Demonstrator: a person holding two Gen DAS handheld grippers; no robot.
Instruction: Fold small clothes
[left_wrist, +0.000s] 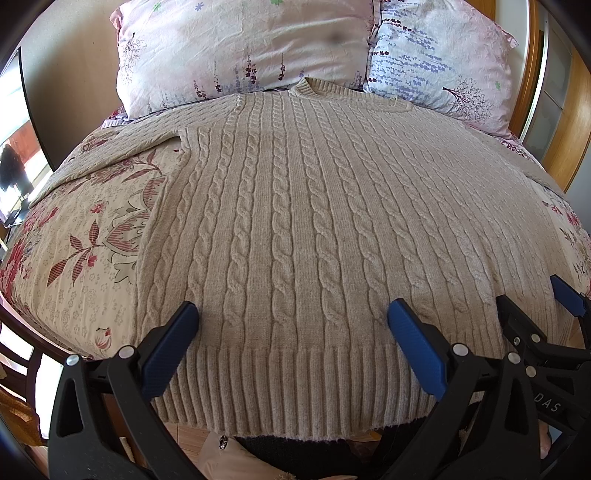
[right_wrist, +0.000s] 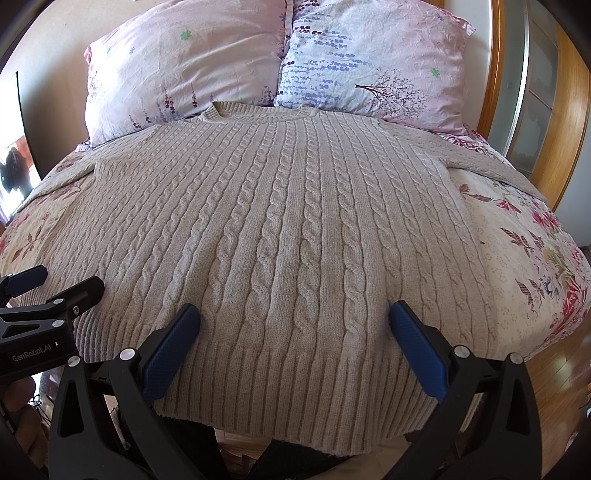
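A beige cable-knit sweater (left_wrist: 295, 221) lies flat on the bed, collar toward the pillows, ribbed hem (left_wrist: 288, 391) hanging over the near edge. It also fills the right wrist view (right_wrist: 288, 229). My left gripper (left_wrist: 293, 314) is open, its blue pads just above the hem's left part. My right gripper (right_wrist: 295, 314) is open above the hem's right part; it shows at the right edge of the left wrist view (left_wrist: 532, 295). The left gripper shows at the left edge of the right wrist view (right_wrist: 62, 280). Both sleeves spread out sideways.
Two floral pillows (left_wrist: 240, 51) (right_wrist: 369, 62) lean at the bed's head. A floral bedspread (left_wrist: 81, 251) (right_wrist: 524, 258) shows on both sides of the sweater. A wooden frame (right_wrist: 569, 122) stands at the right, a window (left_wrist: 14, 155) at the left.
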